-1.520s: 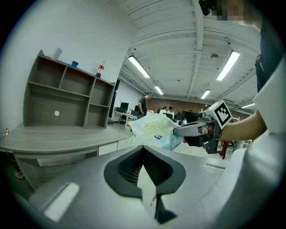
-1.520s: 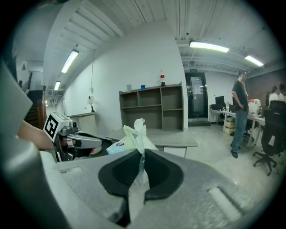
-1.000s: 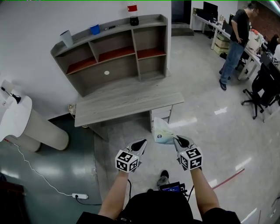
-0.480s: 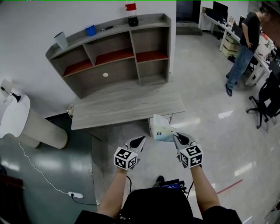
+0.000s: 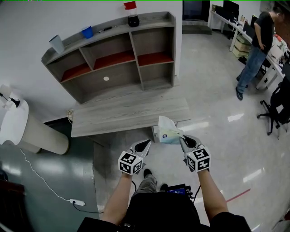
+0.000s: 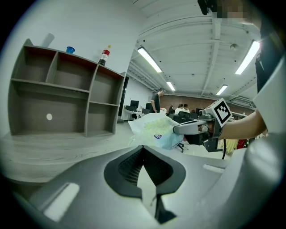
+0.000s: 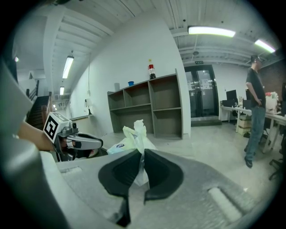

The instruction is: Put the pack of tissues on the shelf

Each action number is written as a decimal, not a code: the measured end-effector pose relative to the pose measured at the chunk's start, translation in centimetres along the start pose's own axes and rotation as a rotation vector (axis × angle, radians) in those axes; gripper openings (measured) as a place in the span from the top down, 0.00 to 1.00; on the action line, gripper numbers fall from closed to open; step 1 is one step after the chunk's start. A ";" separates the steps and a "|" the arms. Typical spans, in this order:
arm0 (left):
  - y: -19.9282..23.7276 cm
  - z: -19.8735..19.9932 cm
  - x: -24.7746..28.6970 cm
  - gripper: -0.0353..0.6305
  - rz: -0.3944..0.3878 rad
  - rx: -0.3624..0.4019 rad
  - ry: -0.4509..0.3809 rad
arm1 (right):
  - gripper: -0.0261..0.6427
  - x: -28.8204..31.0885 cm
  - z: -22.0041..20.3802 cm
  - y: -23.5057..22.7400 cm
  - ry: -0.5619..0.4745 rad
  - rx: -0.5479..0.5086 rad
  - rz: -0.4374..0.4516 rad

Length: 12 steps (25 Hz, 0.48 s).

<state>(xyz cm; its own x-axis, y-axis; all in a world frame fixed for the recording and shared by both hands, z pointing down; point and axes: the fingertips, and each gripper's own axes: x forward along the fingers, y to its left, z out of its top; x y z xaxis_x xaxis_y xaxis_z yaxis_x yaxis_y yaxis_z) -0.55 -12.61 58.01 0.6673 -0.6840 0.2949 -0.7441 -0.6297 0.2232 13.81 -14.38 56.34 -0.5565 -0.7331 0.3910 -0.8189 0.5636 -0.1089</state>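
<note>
At the far left a white column (image 5: 31, 136) lies by the wall. The shelf (image 5: 113, 59) stands at the back of a grey desk (image 5: 127, 113). Its upper compartments have red floors, and on its top sit a pale cup (image 5: 56, 44), a blue cup (image 5: 87, 32) and a dark bottle (image 5: 132, 13), from left to right.

My left gripper (image 5: 145, 145) hangs in front of the desk's near edge. Its jaws are pressed together with nothing between them.

Just to its right are the tissues (image 5: 168, 132), a soft pale pack with a blue mark. It is up in the air over the desk's front right corner, well apart from the shelf. My right gripper (image 5: 182, 140) has it: the jaws are clenched on a thin fold of the wrapper, and the bulk of the pack sticks out ahead of them, leaning toward my left gripper.

Far right, across the shiny floor (image 5: 213, 104), a person (image 5: 256, 45) stands beside other desks.
</note>
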 end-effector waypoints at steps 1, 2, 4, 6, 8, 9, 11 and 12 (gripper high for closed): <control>0.3 0.0 0.4 0.94 -0.001 -0.004 0.001 | 0.93 0.4 0.0 -0.3 0.002 0.001 0.000; 0.7 0.1 0.8 0.94 -0.002 -0.008 0.001 | 0.93 0.9 0.1 -0.5 0.004 0.001 0.000; 1.8 0.3 1.8 0.94 -0.006 -0.012 0.001 | 0.93 1.9 0.3 -1.1 0.008 -0.001 -0.004; 2.9 0.6 2.9 0.94 -0.014 -0.012 -0.001 | 0.93 3.1 0.7 -1.9 0.009 -0.002 -0.012; 4.1 1.1 4.1 0.94 -0.025 -0.010 -0.002 | 0.93 4.4 1.4 -2.6 0.007 -0.002 -0.023; 4.8 1.5 4.7 0.94 -0.029 -0.008 -0.003 | 0.93 5.1 1.8 -3.0 0.006 -0.002 -0.028; 6.3 2.5 6.0 0.94 -0.037 -0.004 -0.006 | 0.93 6.6 2.8 -3.9 0.003 -0.001 -0.038; 7.1 3.1 6.6 0.94 -0.042 -0.002 -0.008 | 0.93 7.4 3.4 -4.3 0.003 -0.002 -0.043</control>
<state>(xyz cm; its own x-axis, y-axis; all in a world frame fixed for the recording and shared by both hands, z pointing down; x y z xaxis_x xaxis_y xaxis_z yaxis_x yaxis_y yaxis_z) -1.31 -22.74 58.68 0.6983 -0.6597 0.2778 -0.7153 -0.6572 0.2375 12.71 -23.51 56.59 -0.5201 -0.7556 0.3983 -0.8420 0.5320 -0.0902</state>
